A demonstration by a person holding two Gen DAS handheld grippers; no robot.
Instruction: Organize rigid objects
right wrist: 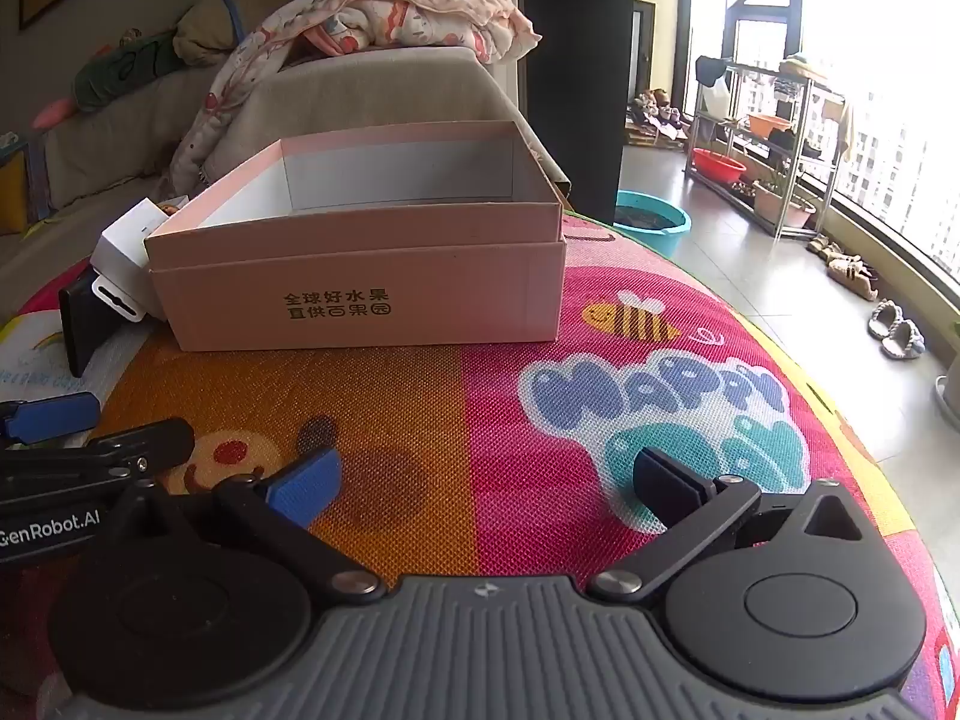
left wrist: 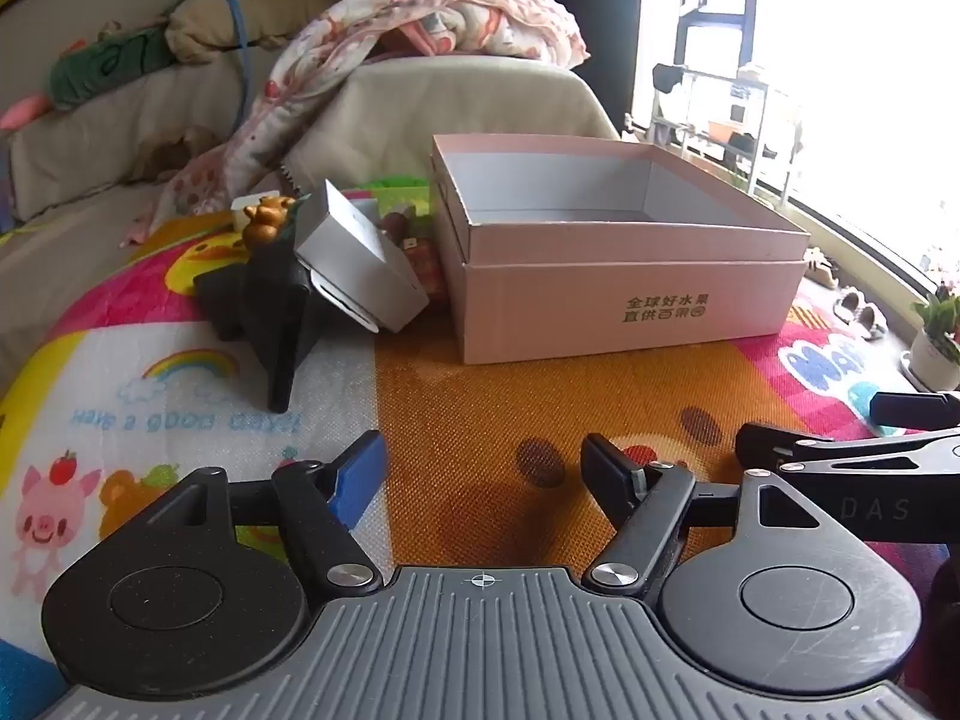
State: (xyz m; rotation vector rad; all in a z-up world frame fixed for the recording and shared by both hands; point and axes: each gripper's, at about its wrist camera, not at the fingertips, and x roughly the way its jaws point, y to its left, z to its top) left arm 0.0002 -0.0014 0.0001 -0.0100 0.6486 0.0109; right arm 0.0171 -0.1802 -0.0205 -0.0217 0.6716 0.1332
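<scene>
An open pink cardboard box (left wrist: 624,300) with printed characters stands on the colourful play mat; it also shows in the right wrist view (right wrist: 360,282) and looks empty inside. Left of it lies a pile: a tilted white box (left wrist: 360,264), a black stand-like object (left wrist: 270,312), a gold bear figurine (left wrist: 267,219) and small green and brown toys (left wrist: 399,195). The white box (right wrist: 123,240) and black object (right wrist: 90,315) peek out beside the pink box. My left gripper (left wrist: 486,474) is open and empty, low over the mat. My right gripper (right wrist: 486,477) is open and empty.
A sofa (left wrist: 468,102) with a patterned blanket (left wrist: 420,18) stands behind the mat. A potted plant (left wrist: 936,336), slippers (right wrist: 897,327), a teal basin (right wrist: 651,219) and a shelf rack (right wrist: 774,144) stand on the tiled floor by the window at right.
</scene>
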